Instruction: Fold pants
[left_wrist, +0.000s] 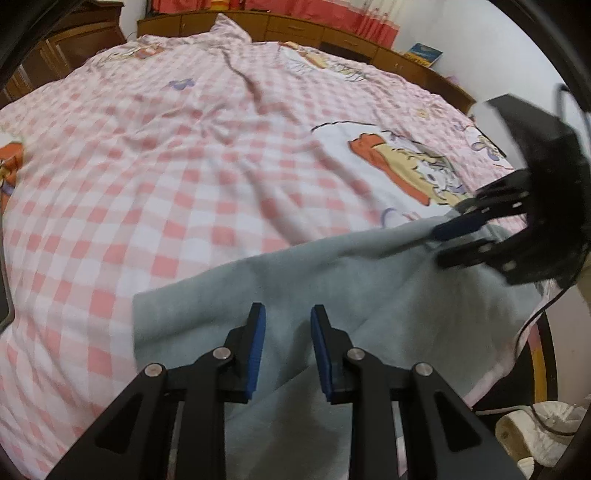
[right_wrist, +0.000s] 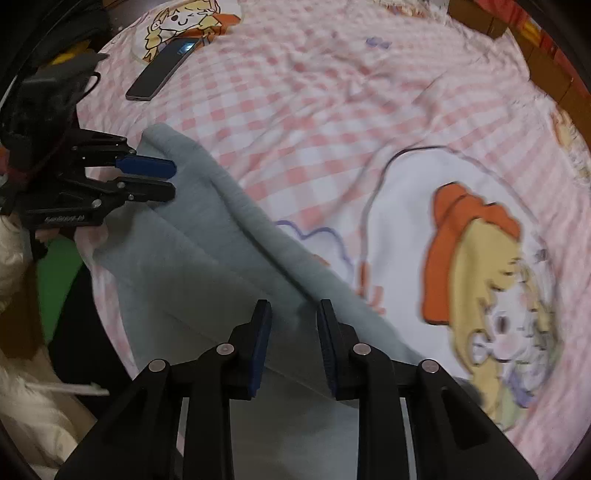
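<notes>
Two hand-held grippers, one pair of pants, one phone, one bed

One pair of pale grey-blue pants (left_wrist: 332, 295), lying on the near edge of the bed sheet (left_wrist: 184, 177), folded into layers, with a thick rolled edge running along the side toward the middle of the bed. Left gripper (left_wrist: 287, 350) poised over the pants near their left end, blue pads standing apart with a clear gap, only flat cloth seen below; nothing clamped. Right gripper (right_wrist: 294, 347) poised over the pants near their right end, beside the rolled edge, fingers likewise apart with cloth visible in the gap; no pinch to be seen, though contact with the cloth cannot be judged from above. Each gripper also seen sideways in the other's view: the right one (left_wrist: 458, 236) at the far right corner of the pants, the left one (right_wrist: 147, 177) at the far left corner, both with a narrow gap between the fingers.

One dark phone (right_wrist: 162, 70), lying well beyond the pants on the sheet, close to a cartoon print.

Surface: a pink-and-white checked sheet, wrinkled, printed with several cartoon girls in orange hats (right_wrist: 476, 266). Beyond the sheet, a brown wooden headboard with cabinet doors (left_wrist: 295, 27), red curtains (left_wrist: 351, 16) above it, and a blue book (left_wrist: 424, 53) on its ledge. Below the bed edge by the pants, white fluffy stuff (left_wrist: 535, 432) on the floor, not identifiable
</notes>
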